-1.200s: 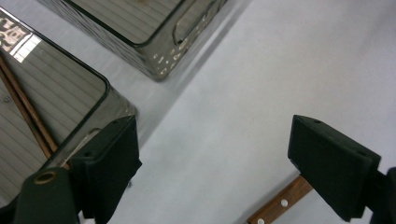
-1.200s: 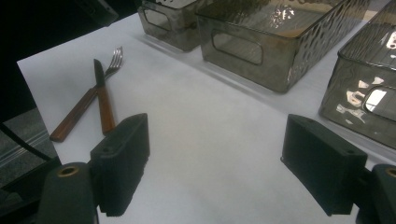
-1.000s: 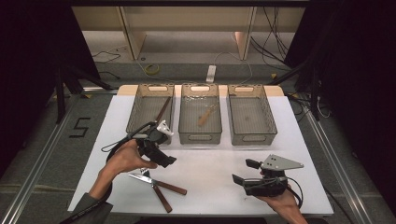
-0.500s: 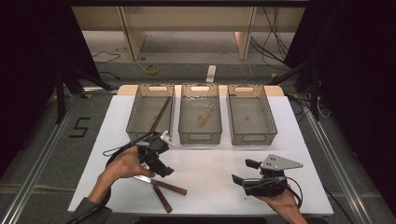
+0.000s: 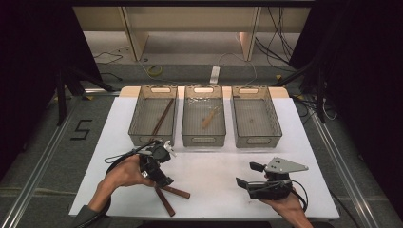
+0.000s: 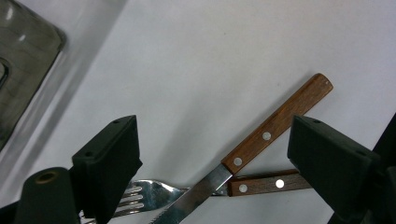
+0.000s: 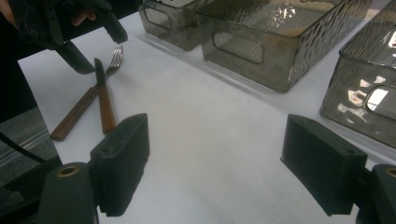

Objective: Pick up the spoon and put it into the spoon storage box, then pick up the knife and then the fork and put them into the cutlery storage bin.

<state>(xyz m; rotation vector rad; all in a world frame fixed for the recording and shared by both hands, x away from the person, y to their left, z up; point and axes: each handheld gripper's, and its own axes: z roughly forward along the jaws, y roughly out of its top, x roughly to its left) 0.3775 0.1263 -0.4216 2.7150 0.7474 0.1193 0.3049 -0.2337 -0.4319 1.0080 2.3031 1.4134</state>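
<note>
A knife [image 6: 275, 123] and a fork [image 6: 261, 183], both with brown wooden handles, lie crossed on the white table top near its front left. The knife rests over the fork, whose tines [image 6: 135, 196] point the other way. My left gripper [image 6: 217, 137] hangs open just above them, one jaw on each side of the crossing. From above, the left gripper [image 5: 161, 178] covers the blade ends and the two handles [image 5: 167, 197] stick out toward the front edge. My right gripper [image 5: 248, 175] is held open low over the front right, with nothing between its jaws [image 7: 224, 149].
Three clear bins stand in a row at the back. The left bin [image 5: 138, 111] holds a long brown item, the middle bin [image 5: 204, 141] a pale wooden utensil, and the right bin [image 5: 275, 114] looks bare. Bare white table [image 5: 214, 166] lies between the grippers.
My left gripper has moved from near the left bin toward the front edge and come down over the knife and fork. The right gripper has stayed put.
</note>
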